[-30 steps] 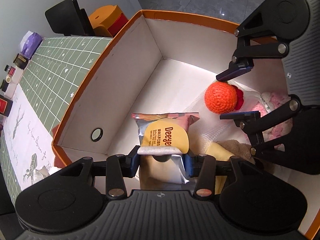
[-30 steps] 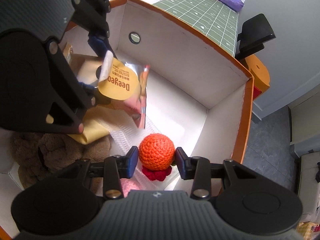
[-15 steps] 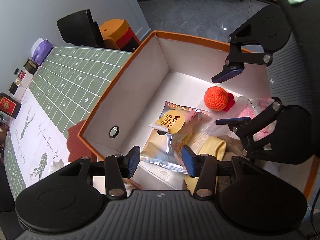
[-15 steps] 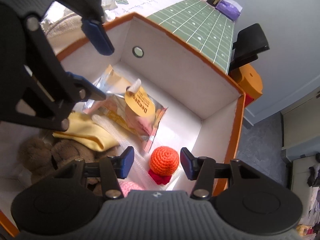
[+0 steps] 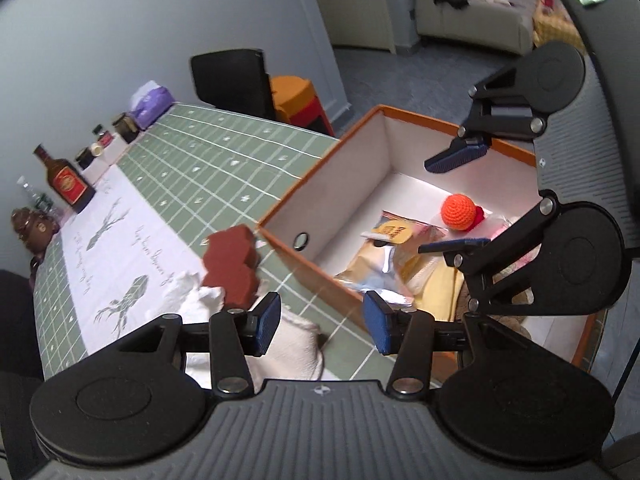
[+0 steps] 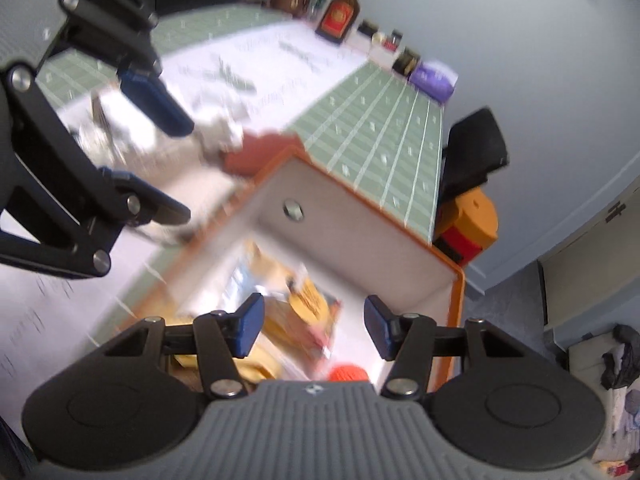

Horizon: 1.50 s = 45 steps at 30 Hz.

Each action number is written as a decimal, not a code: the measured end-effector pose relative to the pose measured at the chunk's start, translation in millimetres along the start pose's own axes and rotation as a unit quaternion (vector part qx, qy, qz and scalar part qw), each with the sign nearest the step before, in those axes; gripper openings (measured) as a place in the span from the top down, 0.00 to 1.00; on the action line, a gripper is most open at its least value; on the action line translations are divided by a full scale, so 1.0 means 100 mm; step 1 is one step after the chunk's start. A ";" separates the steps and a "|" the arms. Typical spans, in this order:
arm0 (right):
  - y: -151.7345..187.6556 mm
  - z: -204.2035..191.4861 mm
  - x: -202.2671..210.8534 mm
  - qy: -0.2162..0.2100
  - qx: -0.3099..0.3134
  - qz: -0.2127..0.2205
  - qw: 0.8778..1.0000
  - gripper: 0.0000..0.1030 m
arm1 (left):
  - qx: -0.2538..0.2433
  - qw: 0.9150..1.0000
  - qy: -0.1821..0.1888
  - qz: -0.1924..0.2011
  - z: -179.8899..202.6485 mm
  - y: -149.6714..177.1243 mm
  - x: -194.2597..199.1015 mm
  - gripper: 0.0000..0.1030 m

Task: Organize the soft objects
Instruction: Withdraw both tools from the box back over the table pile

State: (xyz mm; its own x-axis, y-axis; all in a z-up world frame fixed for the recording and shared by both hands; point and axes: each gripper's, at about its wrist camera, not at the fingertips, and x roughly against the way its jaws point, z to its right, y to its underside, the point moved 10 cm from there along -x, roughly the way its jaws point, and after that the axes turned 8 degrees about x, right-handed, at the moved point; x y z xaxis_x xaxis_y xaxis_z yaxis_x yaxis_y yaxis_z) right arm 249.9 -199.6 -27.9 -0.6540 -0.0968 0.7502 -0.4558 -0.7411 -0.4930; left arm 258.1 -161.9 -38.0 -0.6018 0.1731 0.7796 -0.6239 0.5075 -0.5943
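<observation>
I can't read any text for certain here. The yellow label on the snack bag [image 5: 394, 232] in the box [image 5: 340, 184] carries dark print, the white runner [image 5: 132, 240] has cursive script, and the bottle [image 5: 64, 180] has a red label, all too small or blurred to make out.

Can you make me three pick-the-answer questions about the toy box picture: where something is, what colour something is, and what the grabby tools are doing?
1. Where is the crochet ball?
A on the green mat
B inside the box
C held by a tool

2. What colour is the box rim?
A orange
B blue
C black

3. How are the left tool and right tool?
A both squeezing something
B one is squeezing
C both open, empty

Answers: 1 B, it sits on the box floor. 2 A, the top edge is orange. 3 C, the fingers are spread with nothing between.
</observation>
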 end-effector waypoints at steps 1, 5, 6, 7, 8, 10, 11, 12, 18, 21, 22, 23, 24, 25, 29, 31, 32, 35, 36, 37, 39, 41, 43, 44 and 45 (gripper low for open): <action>-0.08 -0.05 0.05 -0.002 -0.008 0.013 1.000 0.47 | 0.012 1.000 0.001 0.008 -0.07 0.03 0.07 0.45; -0.32 -0.33 0.19 -0.022 -0.032 0.058 0.998 0.47 | 0.070 0.997 -0.005 0.045 -0.40 0.18 0.34 0.45; -0.37 -0.41 0.20 -0.028 -0.037 0.066 0.997 0.47 | 0.084 0.995 -0.006 0.054 -0.47 0.23 0.39 0.45; -0.41 -0.50 0.22 -0.036 -0.043 0.075 0.996 0.47 | 0.099 0.993 -0.008 0.064 -0.54 0.28 0.45 0.45; -0.46 -0.60 0.22 -0.043 -0.049 0.082 0.994 0.47 | 0.112 0.991 -0.010 0.072 -0.60 0.33 0.49 0.45; -0.54 -0.78 0.22 -0.055 -0.063 0.093 0.992 0.47 | 0.134 0.987 -0.015 0.087 -0.69 0.46 0.54 0.45; -0.57 -0.86 0.21 -0.060 -0.073 0.097 0.991 0.46 | 0.146 0.985 -0.019 0.094 -0.76 0.52 0.56 0.45; -0.59 -0.93 0.20 -0.067 -0.087 0.100 0.989 0.46 | 0.156 0.982 -0.024 0.100 -0.79 0.59 0.55 0.45; -0.67 -1.40 0.08 -0.079 -0.151 0.121 0.978 0.46 | 0.196 0.971 -0.051 0.123 -0.97 1.02 0.49 0.45; -0.58 -1.49 -0.04 -0.053 -0.173 0.118 0.976 0.46 | 0.224 0.964 -0.060 0.133 -1.04 1.25 0.45 0.45; -0.54 -1.49 -0.09 -0.046 -0.178 0.117 0.976 0.46 | 0.233 0.961 -0.062 0.136 -1.06 1.31 0.42 0.45; -0.50 -1.50 -0.13 -0.039 -0.180 0.115 0.976 0.46 | 0.244 0.958 -0.062 0.140 -1.07 1.38 0.40 0.45; -0.47 -1.52 -0.18 -0.032 -0.179 0.112 0.977 0.46 | 0.254 0.955 -0.060 0.144 -1.10 1.43 0.36 0.45; -0.45 -1.53 -0.24 -0.025 -0.175 0.108 0.978 0.47 | 0.264 0.952 -0.055 0.146 -1.10 1.46 0.32 0.44; -0.47 -1.59 -0.44 -0.025 -0.178 0.105 0.978 0.48 | 0.291 0.946 -0.046 0.137 -1.09 1.56 0.11 0.44; -0.52 -1.62 -0.54 -0.031 -0.180 0.100 0.978 0.51 | 0.302 0.943 -0.052 0.132 -1.10 1.60 0.02 0.44; -0.54 -1.63 -0.59 -0.027 -0.173 0.096 0.980 0.51 | 0.306 0.941 -0.057 0.131 -1.12 1.61 -0.01 0.44; -0.61 -1.65 -0.70 -0.015 -0.155 0.094 0.983 0.51 | 0.316 0.938 -0.060 0.128 -1.19 1.64 -0.06 0.44; -0.62 -1.65 -0.73 -0.014 -0.152 0.094 0.984 0.51 | 0.320 0.937 -0.059 0.127 -1.21 1.64 -0.07 0.44; -0.64 -1.64 -0.76 -0.013 -0.151 0.092 0.984 0.53 | 0.324 0.936 -0.057 0.126 -1.23 1.65 -0.10 0.44; -0.65 -1.62 -0.82 -0.012 -0.150 0.086 0.985 0.60 | 0.327 0.935 -0.053 0.126 -1.24 1.64 -0.13 0.55; -0.65 -1.58 -0.87 -0.010 -0.157 0.083 0.984 0.66 | 0.325 0.936 -0.052 0.126 -1.23 1.62 -0.14 0.64; -0.66 -1.56 -0.92 -0.014 -0.162 0.080 0.983 0.74 | 0.325 0.935 -0.047 0.132 -1.23 1.59 -0.14 0.71; -0.66 -1.55 -0.94 -0.015 -0.163 0.079 0.983 0.83 | 0.326 0.935 -0.046 0.134 -1.22 1.58 -0.13 0.75; -0.67 -1.55 -0.95 -0.016 -0.165 0.077 0.983 0.88 | 0.326 0.935 -0.045 0.134 -1.22 1.57 -0.14 0.83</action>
State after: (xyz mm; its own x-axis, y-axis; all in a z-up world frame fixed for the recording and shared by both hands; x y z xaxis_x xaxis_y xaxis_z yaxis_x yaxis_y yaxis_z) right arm 249.5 -38.1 -134.7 -0.7135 -0.2166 0.6663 -0.5268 -0.4611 -0.7141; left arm 229.1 18.6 -118.2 -0.8009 0.1340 0.5836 -0.5987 -0.1716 -0.7823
